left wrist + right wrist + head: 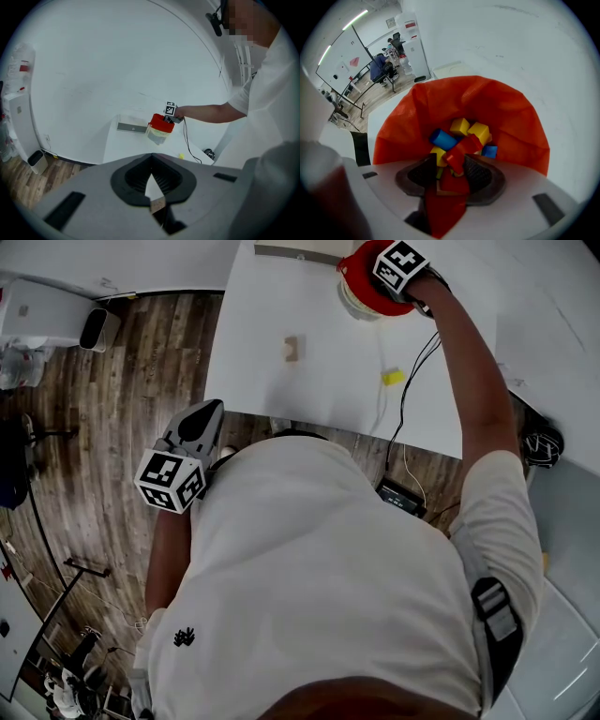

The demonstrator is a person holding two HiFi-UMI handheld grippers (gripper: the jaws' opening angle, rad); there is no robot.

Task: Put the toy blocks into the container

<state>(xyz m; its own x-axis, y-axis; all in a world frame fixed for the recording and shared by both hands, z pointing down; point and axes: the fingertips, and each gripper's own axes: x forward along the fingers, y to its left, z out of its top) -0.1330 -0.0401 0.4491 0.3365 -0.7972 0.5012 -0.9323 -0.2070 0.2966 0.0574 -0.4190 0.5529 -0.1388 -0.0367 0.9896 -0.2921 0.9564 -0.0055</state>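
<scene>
A clear container with a red liner (359, 289) stands at the far side of the white table (281, 296). My right gripper (451, 165) points straight down into the container (506, 117), over several red, yellow and blue blocks. A red block (455, 159) sits between its open jaws, with a little space beside it. A wooden block (292, 348) and a yellow block (392, 378) lie on the table. My left gripper (208, 411) hangs off the table's near edge, shut and empty. The wooden block (157, 205) shows through the slit behind its jaws.
A flat grey box (295, 249) lies at the table's back edge, left of the container (161, 125). A black cable (412, 371) runs from the right gripper across the table to a black device (401, 495) on the wooden floor.
</scene>
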